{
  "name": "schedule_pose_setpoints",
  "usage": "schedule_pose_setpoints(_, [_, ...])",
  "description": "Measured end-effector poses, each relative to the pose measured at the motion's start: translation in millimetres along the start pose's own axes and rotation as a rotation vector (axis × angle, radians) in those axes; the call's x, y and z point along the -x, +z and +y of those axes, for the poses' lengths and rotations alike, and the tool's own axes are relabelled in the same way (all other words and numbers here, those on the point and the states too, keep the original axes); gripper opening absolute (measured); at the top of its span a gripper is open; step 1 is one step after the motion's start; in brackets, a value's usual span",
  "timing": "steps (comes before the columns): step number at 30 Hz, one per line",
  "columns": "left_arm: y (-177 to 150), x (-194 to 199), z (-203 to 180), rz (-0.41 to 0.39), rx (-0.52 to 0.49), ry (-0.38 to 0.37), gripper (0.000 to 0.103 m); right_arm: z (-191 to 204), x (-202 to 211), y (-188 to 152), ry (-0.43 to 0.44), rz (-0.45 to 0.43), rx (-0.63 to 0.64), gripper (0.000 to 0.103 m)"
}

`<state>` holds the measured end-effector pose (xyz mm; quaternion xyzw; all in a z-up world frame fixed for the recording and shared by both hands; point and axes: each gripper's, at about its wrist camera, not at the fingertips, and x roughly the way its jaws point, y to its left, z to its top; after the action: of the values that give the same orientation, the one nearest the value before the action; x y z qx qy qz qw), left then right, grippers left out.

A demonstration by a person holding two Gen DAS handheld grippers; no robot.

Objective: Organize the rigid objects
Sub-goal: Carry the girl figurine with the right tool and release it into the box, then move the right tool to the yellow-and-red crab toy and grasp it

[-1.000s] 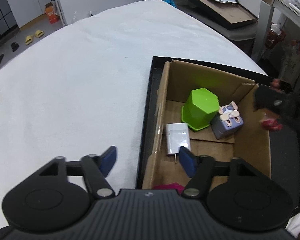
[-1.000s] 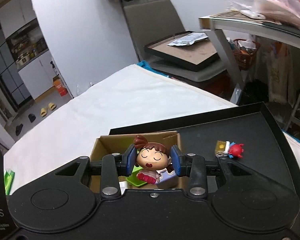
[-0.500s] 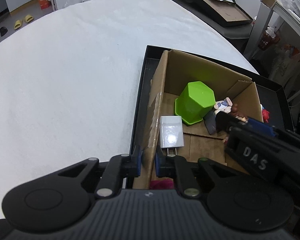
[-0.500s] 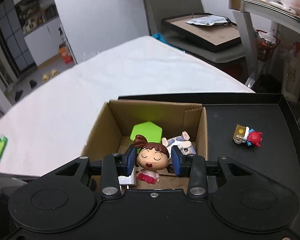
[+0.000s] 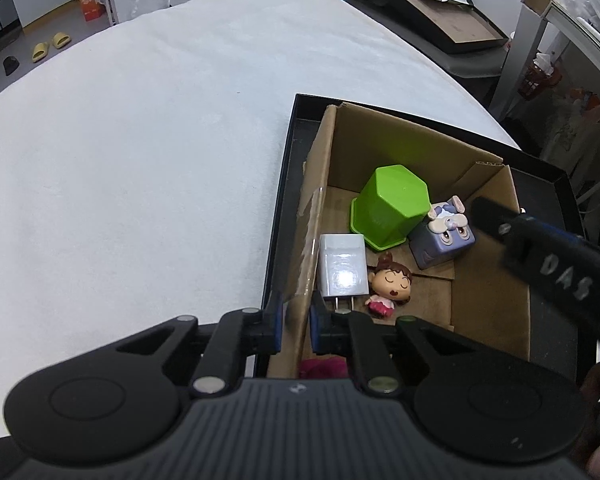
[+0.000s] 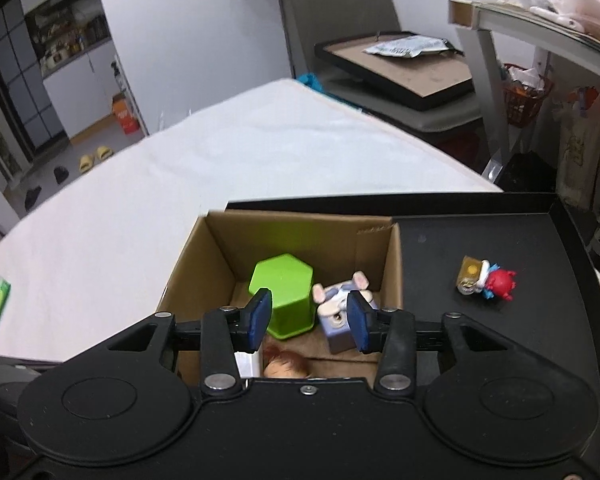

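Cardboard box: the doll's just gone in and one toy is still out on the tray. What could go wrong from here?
1. The left tongs are clamped on the cardboard box wall; pulling could tilt it and spill the green cup and doll.
2. The right tongs, jaws just opened and empty, hang low inside the box; swinging toward the red toy on the black tray may catch the wall or the rabbit cube.
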<state>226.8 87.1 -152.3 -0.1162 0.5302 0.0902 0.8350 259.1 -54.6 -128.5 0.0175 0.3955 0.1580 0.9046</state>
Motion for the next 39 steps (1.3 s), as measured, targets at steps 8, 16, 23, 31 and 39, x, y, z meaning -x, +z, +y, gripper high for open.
schedule_pose_setpoints(8, [5,3,-6,0.015,-0.002,0.038,0.017,-34,5,6,-0.048,-0.048,-0.105,0.043])
schedule_pose_setpoints(16, [11,3,-16,0.017,0.012,0.103,0.05,-67,1,2,-0.073,-0.076,-0.18,0.053])
schedule_pose_setpoints(23, [18,2,-33,0.014,-0.021,0.138,0.062,-91,-18,-3,-0.112,-0.049,-0.23,0.057])
schedule_pose_setpoints(31, [29,-5,-53,0.028,-0.066,0.163,0.067,-116,-30,-8,-0.152,-0.066,-0.31,0.07])
schedule_pose_setpoints(39, [45,-23,-71,0.033,-0.068,0.235,0.068,-135,-52,-6,-0.147,-0.039,-0.345,0.078])
